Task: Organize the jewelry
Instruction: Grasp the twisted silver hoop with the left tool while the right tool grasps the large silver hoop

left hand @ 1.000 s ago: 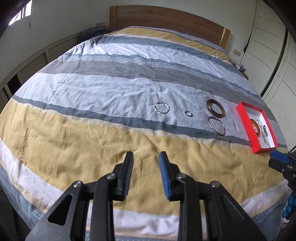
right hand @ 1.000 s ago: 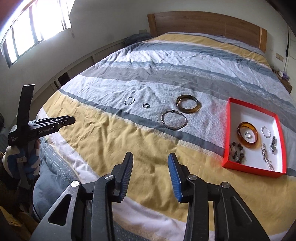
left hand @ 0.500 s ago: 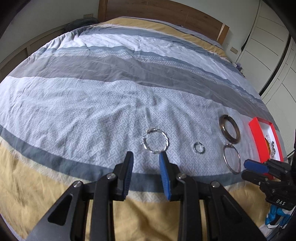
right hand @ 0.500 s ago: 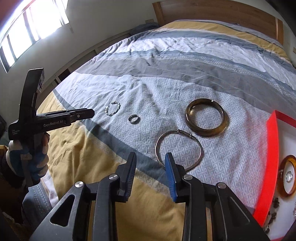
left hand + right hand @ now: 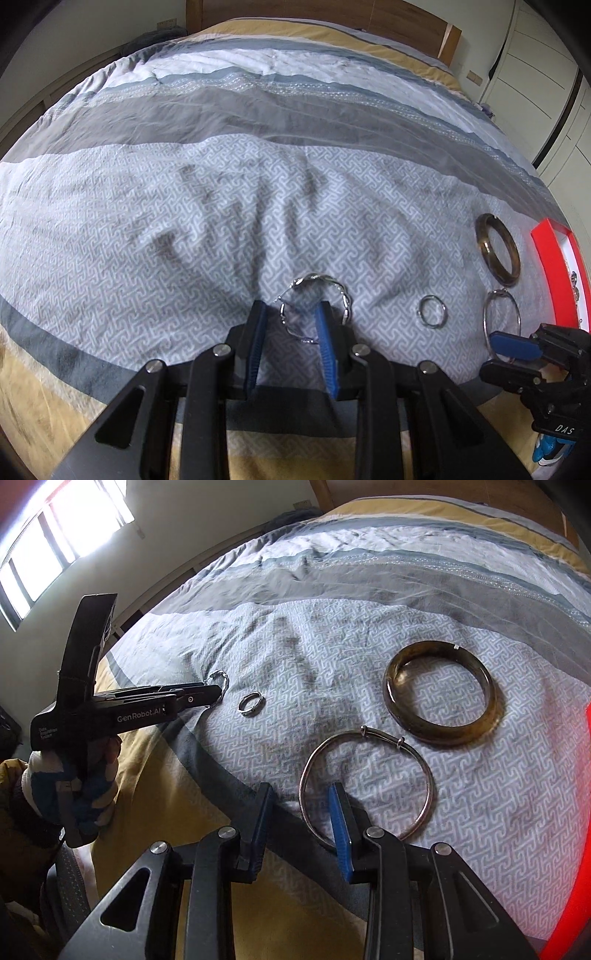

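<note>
Both tools have been brought down close over the bed (image 5: 258, 177). At the left, the left tool (image 5: 290, 325) straddles the near-left rim of the twisted silver bracelet (image 5: 314, 308), its jaws just narrowed but not yet pinching. A small ring (image 5: 431, 311) lies between. At the right, the right tool (image 5: 301, 814), also apart, brackets the thin silver bangle (image 5: 365, 786); the brown bangle (image 5: 441, 692) and red tray (image 5: 550, 266) lie beyond, so both pickups appear imminent.

Daylight floods in from the window (image 5: 55, 535), blown out to white glare. Soft gripper shadows smear across the bedspread (image 5: 184, 184). Fisheye bends the edges; dark vignetting fills the corners.
</note>
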The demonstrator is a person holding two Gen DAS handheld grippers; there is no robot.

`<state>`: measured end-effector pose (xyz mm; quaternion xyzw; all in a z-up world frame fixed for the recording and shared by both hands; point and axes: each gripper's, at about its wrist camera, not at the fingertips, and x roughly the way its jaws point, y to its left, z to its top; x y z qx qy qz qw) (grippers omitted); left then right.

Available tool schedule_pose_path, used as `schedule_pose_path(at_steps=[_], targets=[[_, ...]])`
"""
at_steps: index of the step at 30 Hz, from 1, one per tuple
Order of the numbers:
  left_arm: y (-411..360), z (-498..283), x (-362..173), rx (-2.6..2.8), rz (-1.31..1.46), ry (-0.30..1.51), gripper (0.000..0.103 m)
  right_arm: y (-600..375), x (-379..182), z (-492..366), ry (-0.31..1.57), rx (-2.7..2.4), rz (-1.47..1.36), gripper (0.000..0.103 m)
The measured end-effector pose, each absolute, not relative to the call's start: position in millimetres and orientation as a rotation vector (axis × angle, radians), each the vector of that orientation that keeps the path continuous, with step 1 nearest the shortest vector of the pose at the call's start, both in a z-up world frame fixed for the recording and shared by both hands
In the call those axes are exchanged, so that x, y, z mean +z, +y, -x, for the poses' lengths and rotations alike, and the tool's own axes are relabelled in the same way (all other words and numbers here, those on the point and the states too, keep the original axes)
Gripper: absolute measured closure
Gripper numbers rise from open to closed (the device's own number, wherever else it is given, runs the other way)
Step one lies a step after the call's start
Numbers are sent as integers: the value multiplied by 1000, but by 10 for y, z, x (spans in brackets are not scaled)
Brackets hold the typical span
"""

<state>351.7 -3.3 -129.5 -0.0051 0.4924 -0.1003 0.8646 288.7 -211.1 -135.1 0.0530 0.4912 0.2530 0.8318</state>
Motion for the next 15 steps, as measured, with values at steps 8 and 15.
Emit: schedule_pose_path(at_steps=[8, 15], targets=[[-122, -3487, -1293, -197, -17, 993, 98, -2029, -1383, -2945, 1030, 546, -105, 89], [-130, -3376, -1211, -180, -25, 984, 99, -2072, -1300, -2855, 1006, 531, -137, 97]])
